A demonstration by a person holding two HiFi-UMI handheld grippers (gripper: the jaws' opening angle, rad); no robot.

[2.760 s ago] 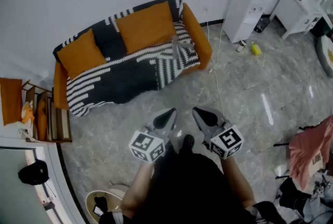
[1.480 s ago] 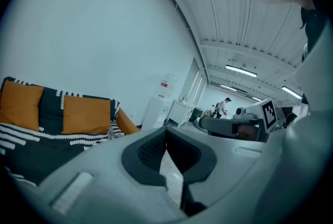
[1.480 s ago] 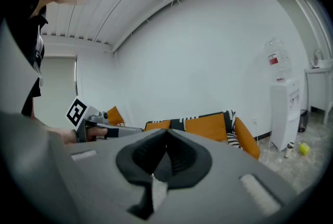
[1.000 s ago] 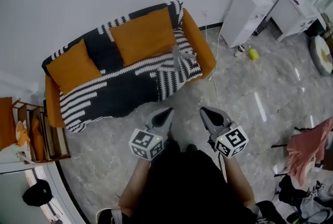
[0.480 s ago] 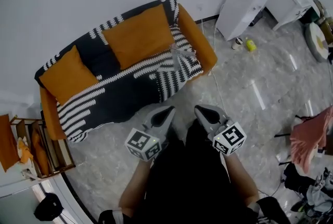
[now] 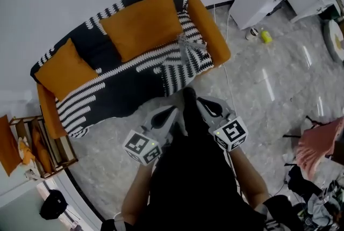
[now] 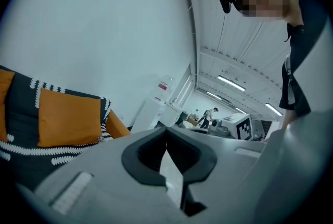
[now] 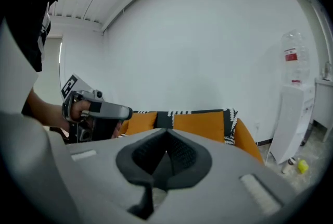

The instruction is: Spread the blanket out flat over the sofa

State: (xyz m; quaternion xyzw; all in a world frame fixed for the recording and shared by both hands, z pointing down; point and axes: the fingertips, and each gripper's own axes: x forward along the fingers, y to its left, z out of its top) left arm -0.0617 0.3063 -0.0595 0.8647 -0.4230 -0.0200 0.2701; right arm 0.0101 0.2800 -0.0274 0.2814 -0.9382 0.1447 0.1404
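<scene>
Left gripper [image 6: 171, 112] and right gripper [image 6: 202, 103] both closed, empty; grabbing the blanket [image 6: 131, 89] one-sided risks dragging it off the sofa [image 6: 210, 37].

Left tool [image 6: 172, 112] and right tool [image 6: 202, 102] now nearer sofa [image 6: 209, 31]

Head view looked steeply down from overhead onto the floor [image 6: 269, 90] and sofa [image 6: 207, 26]. Both gripper views sat low, near level, facing that same sofa from farther off.
</scene>
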